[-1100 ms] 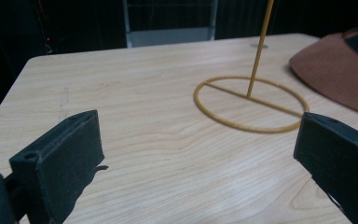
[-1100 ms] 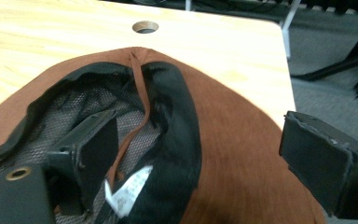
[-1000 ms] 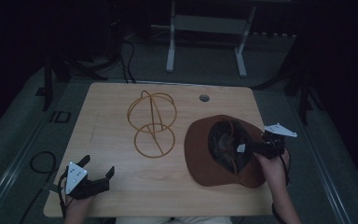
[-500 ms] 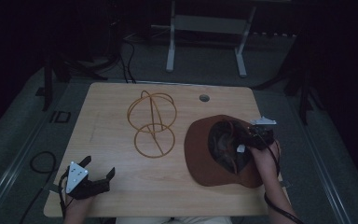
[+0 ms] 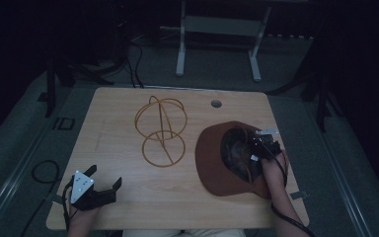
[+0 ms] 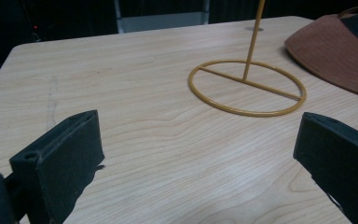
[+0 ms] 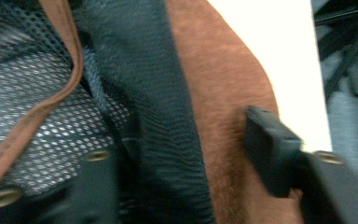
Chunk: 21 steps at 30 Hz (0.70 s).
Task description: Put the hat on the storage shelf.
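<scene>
My left gripper [image 5: 100, 186] rests jaws spread at the table's [image 5: 118, 118] near left corner, my right gripper [image 5: 254, 148] straddles the upturned brown hat's [image 5: 212, 163] inner band with jaws apart at near right, and farther back stands a yellow wire stand [image 5: 162, 129].

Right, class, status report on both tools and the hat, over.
Left tool open, idle at the table's near-left corner. Right tool open, straddling the upturned brown hat's rim, not yet closed. Wire hat stand upright mid-table, nothing on it.
</scene>
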Motion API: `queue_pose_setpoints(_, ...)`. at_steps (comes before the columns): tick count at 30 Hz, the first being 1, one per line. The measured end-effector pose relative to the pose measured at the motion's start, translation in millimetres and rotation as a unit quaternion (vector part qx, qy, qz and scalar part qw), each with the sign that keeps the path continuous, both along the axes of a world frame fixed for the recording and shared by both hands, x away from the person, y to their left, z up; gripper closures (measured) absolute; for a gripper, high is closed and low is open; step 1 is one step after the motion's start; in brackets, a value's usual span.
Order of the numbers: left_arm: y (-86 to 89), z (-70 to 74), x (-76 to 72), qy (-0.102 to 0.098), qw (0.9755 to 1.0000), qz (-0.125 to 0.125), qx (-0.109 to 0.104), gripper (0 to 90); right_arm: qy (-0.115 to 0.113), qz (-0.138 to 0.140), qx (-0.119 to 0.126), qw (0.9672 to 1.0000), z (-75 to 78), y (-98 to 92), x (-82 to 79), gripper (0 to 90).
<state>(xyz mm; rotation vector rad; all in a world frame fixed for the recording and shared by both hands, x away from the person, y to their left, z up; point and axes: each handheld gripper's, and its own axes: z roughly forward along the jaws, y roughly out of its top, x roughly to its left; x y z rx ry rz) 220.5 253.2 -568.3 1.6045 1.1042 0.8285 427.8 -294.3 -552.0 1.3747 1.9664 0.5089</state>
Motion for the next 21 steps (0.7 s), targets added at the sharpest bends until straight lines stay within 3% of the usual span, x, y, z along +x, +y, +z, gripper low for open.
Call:
queue_pose_setpoints(3,0.6,0.8,-0.8,-0.003,1.0000,0.003,-0.002,5.1,-0.018,0.000,-0.018,0.9997,5.6,3.2,-3.1,75.6)
queue_pose_setpoints(5,1.0,1.1,-1.0,-0.004,1.0000,0.006,-0.003,5.1,-0.028,0.003,-0.014,0.9995,12.7,2.4,-4.7,82.3)
queue_pose_setpoints(7,1.3,1.3,-0.9,-0.004,1.0000,0.005,-0.005,5.1,-0.042,0.003,0.011,0.9991,22.3,-1.2,-7.2,83.9)
queue_pose_setpoints(11,-0.7,2.1,-0.3,0.001,1.0000,0.001,-0.006,5.1,-0.072,0.004,0.040,0.9966,42.7,-6.7,-13.7,84.8)
queue_pose_setpoints(15,-4.4,6.7,0.1,-0.001,1.0000,-0.008,-0.003,5.1,-0.094,0.010,0.046,0.9945,60.8,-9.2,-20.1,84.9)
queue_pose_setpoints(21,-12.5,25.1,0.3,0.000,0.9995,-0.031,-0.004,5.1,-0.126,0.022,0.044,0.9909,90.8,-9.7,-33.4,84.9)
